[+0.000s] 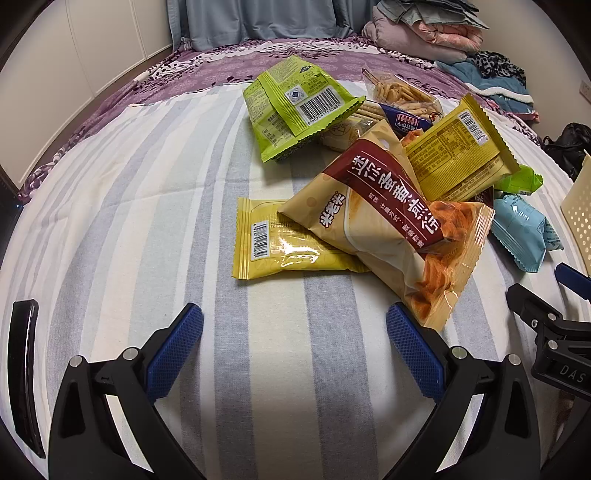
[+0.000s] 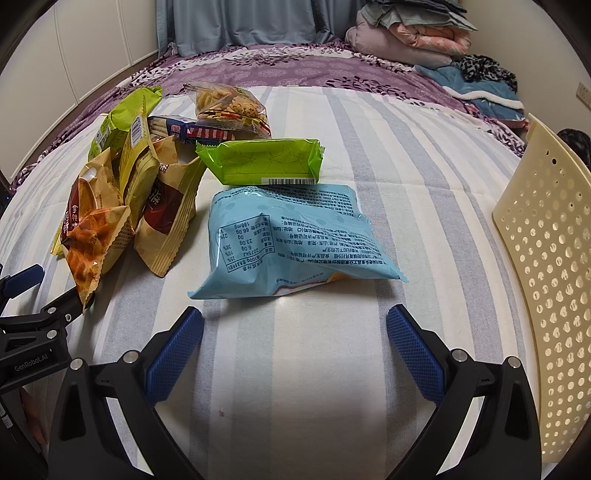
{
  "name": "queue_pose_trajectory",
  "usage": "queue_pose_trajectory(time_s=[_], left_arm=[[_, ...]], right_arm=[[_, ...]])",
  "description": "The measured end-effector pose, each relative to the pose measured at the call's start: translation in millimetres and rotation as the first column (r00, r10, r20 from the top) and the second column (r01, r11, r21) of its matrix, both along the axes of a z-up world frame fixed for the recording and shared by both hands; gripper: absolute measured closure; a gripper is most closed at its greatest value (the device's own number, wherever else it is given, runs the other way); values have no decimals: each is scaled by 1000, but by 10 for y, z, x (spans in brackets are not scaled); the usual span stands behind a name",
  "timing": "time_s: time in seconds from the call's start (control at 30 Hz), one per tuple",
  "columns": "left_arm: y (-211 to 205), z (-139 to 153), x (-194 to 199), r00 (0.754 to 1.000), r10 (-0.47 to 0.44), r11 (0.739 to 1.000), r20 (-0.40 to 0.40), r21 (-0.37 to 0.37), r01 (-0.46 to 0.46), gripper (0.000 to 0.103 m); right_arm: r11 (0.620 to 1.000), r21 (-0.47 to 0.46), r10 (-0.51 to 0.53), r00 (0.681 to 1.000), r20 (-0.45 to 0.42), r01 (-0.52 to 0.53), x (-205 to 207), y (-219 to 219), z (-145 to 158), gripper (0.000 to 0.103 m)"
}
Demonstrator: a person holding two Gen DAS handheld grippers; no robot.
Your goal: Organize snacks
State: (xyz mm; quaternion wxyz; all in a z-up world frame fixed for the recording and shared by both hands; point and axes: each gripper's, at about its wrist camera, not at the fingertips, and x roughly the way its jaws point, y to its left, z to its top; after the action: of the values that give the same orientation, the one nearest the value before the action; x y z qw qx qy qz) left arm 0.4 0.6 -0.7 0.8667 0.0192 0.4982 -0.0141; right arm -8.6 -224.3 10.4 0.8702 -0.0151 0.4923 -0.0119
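Note:
A pile of snack packets lies on a striped cloth. In the left wrist view my left gripper (image 1: 294,325) stands open just short of a flat yellow packet (image 1: 280,242) and a tan and maroon bag (image 1: 388,225). Behind them sit a lime green bag (image 1: 295,107) and a mustard yellow bag (image 1: 458,155). In the right wrist view my right gripper (image 2: 294,325) is open and empty, just before a light blue bag (image 2: 291,240). A lime green packet (image 2: 262,160) lies behind it. The cream perforated basket (image 2: 546,258) stands at the right.
The striped cloth (image 1: 147,206) covers a bed with a purple floral sheet (image 1: 221,62). Folded bedding and clothes (image 1: 436,33) are heaped at the far right. A clear bag of biscuits (image 2: 231,105) sits at the pile's back. A black strip (image 1: 22,373) lies at the left.

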Motion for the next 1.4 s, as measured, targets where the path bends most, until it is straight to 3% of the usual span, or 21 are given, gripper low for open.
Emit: queue_pose_trajectory(time_s=[1.4], left_arm=[[6, -5, 4, 1000, 0, 1000, 2, -2, 0, 2]], right_arm=[[1000, 5, -3, 1000, 1, 3, 16, -22, -42, 5]])
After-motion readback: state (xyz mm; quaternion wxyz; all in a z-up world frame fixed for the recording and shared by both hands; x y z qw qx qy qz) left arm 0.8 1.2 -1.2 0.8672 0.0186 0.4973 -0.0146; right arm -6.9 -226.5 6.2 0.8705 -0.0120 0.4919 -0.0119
